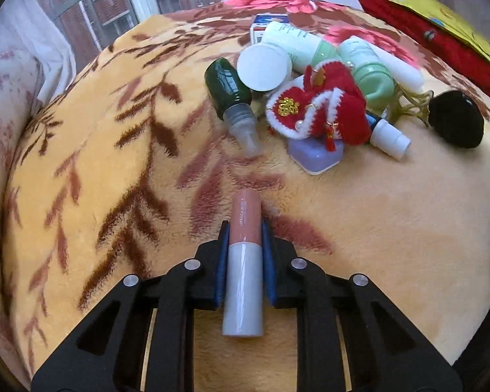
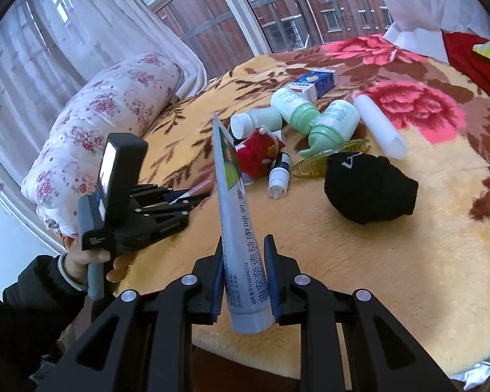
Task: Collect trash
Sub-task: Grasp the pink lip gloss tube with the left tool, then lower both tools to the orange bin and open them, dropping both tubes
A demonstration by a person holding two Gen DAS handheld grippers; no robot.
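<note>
My left gripper [image 1: 244, 228] is shut on a pink and white lipstick tube [image 1: 244, 261] and holds it over the flowered blanket [image 1: 98, 163]. My right gripper [image 2: 244, 245] is shut on a grey squeeze tube [image 2: 236, 215] with printed text, its flat end pointing up. A pile lies on the blanket beyond: a dark green bottle [image 1: 227, 89], a white jar lid [image 1: 263, 67], pale green bottles [image 2: 297, 111], a red knitted ornament [image 1: 323, 111], a small white spray bottle [image 2: 279, 176], a purple soap box [image 1: 317, 156] and a black cloth bundle [image 2: 369, 186].
The left hand-held gripper body [image 2: 121, 202] shows at the left of the right wrist view. A flowered pillow [image 2: 107, 124] lies by the window. A white cylinder [image 2: 379, 127], a blue and white box [image 2: 313, 83], an amber hair claw [image 2: 313, 161] and a red cloth [image 1: 424, 29] lie further back.
</note>
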